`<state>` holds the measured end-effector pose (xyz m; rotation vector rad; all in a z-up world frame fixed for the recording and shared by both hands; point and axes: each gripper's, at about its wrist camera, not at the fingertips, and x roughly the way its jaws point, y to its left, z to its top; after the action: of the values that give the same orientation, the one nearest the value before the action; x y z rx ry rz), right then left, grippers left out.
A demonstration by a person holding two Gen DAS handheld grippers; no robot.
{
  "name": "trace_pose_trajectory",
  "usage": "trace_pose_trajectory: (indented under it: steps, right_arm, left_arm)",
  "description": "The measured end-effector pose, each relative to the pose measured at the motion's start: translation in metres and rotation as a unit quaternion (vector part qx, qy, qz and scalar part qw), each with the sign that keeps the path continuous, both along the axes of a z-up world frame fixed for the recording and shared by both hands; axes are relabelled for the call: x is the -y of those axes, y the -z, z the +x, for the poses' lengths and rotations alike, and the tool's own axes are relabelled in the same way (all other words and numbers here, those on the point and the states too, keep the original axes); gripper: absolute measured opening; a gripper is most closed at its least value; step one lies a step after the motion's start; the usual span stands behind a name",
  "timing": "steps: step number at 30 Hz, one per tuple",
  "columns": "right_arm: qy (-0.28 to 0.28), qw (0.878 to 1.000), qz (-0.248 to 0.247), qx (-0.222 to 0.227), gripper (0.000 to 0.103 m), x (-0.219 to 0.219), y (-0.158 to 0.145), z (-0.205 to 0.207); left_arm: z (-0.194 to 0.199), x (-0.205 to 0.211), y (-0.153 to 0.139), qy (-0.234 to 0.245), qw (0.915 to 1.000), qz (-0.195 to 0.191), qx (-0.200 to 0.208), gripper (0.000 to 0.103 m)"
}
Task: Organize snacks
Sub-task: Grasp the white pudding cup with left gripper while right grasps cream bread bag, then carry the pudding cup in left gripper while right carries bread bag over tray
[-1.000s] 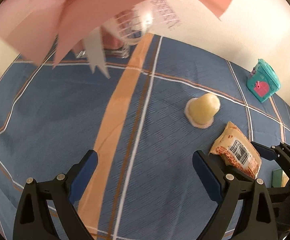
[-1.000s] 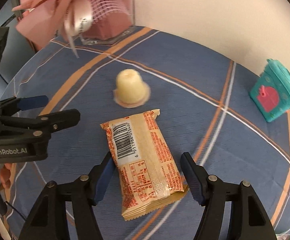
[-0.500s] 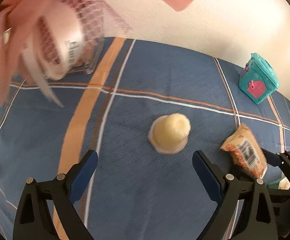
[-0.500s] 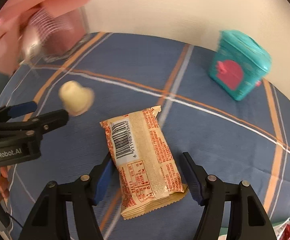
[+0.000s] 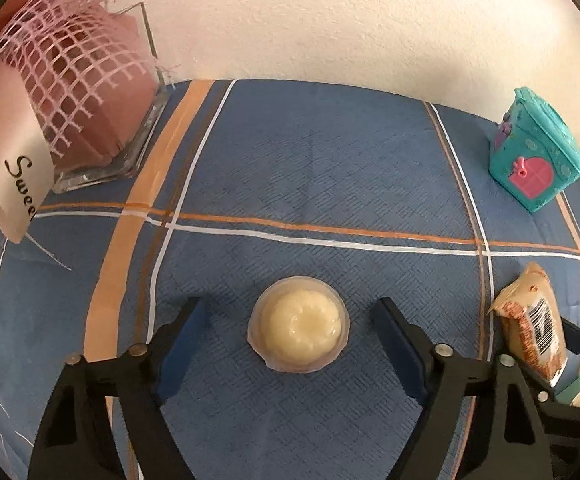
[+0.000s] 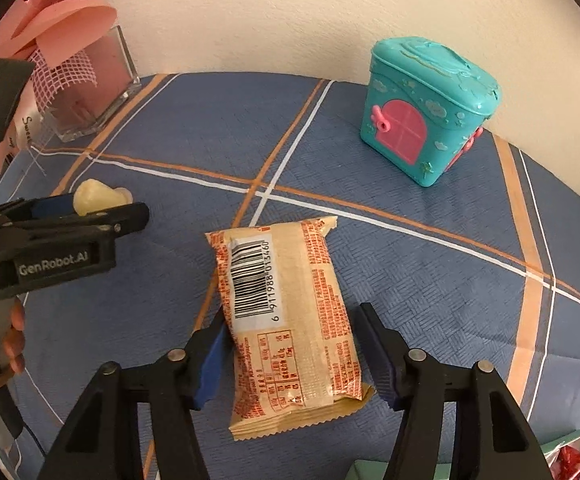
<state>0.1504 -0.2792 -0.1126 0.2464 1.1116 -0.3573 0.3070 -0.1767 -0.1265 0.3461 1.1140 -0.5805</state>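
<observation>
A home, by the look of it: blue plaid tablecloth (image 5: 330, 152) against a textured white wall (image 5: 350, 28), teal toy house (image 6: 426, 108), pink paper decorations in a glass vase (image 5: 105, 128).

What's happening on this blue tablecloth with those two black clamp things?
A person is tidying snacks with a clamp tool in each hand. The left gripper sits around a pale jelly cup; its jaws have just been closing but haven't touched it. The right gripper straddles a wrapped snack bar, also closing, its pads near the wrapper, not yet pressing it. A teal toy box stands by the wall.
</observation>
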Motion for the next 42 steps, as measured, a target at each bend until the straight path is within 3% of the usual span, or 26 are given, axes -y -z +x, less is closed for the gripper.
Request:
trace_pose_trajectory:
  steps: [8, 13, 21, 34, 42]
  right_arm:
    - [0.003, 1.000, 0.000, 0.003, 0.057, 0.005, -0.001, -0.003]
    - [0.004, 1.000, 0.000, 0.005, 0.057, 0.004, 0.000, -0.001]
    - [0.006, 1.000, -0.003, 0.008, 0.055, 0.004, -0.001, -0.004]
    - [0.008, 1.000, -0.009, 0.022, 0.039, 0.000, -0.006, -0.011]
    - [-0.002, 1.000, -0.004, 0.028, 0.038, -0.009, -0.009, -0.012]
  left_arm:
    - [0.004, -0.001, -0.003, 0.002, 1.0000, 0.004, 0.006, 0.063]
    - [0.007, -0.013, -0.006, -0.007, 0.9999, -0.002, 0.007, 0.045]
    - [-0.005, -0.033, -0.006, -0.005, 0.9998, -0.009, 0.017, 0.045]
    - [-0.014, -0.044, -0.011, -0.010, 0.9996, -0.013, 0.022, 0.044]
    - [-0.015, -0.050, -0.014, -0.015, 0.9996, -0.017, 0.018, 0.044]
